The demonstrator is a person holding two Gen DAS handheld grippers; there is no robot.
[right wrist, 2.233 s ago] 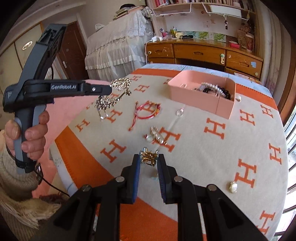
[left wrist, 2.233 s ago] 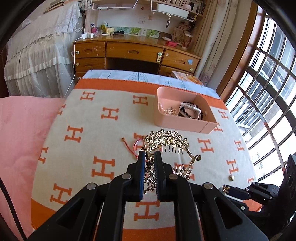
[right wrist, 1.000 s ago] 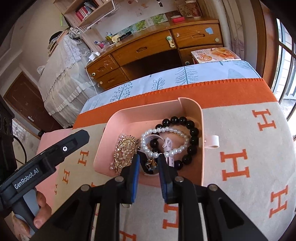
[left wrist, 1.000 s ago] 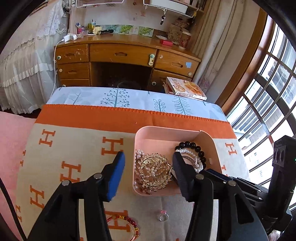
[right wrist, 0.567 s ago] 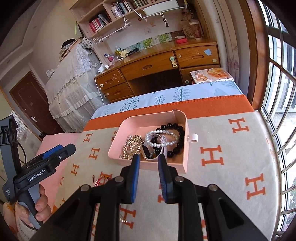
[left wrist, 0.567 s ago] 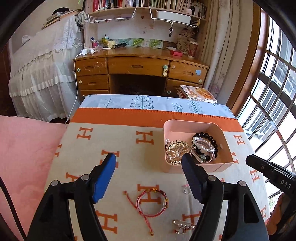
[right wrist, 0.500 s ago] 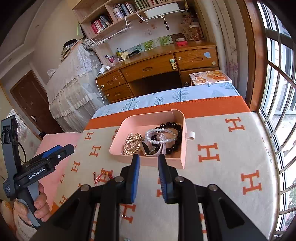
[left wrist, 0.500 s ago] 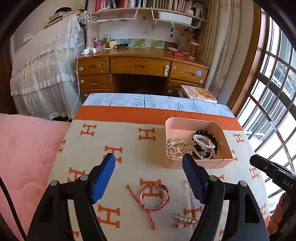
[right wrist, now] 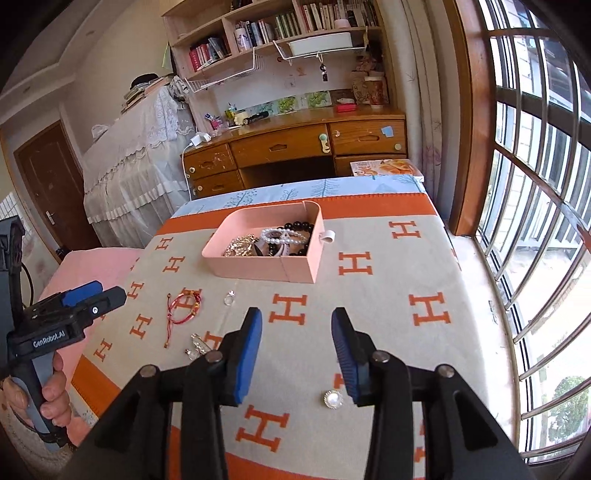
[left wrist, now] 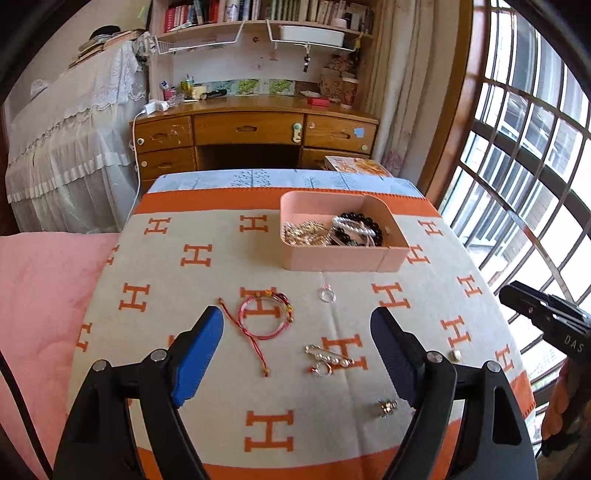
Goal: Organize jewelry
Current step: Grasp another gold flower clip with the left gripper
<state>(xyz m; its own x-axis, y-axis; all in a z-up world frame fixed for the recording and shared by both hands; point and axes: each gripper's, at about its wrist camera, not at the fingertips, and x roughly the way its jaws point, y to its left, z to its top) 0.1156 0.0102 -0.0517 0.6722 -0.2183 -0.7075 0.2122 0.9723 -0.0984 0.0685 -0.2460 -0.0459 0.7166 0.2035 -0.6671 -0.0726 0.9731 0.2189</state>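
A wooden desk [left wrist: 255, 129] with drawers stands beyond the H-patterned blanket [left wrist: 207, 258]. Bookshelves [right wrist: 280, 26] hang above it, a lace-draped cover [left wrist: 70, 147] sits left, barred windows [right wrist: 535, 184] right.

Wooden desk [left wrist: 255, 136] (sunlit), barred window [right wrist: 535, 184]

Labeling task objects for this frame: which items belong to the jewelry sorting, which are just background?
Job: pink tray, red cord bracelet, clear ring, silver pin, small gold clip, pearl stud.

Background: wooden desk, magazine, bookshelf.
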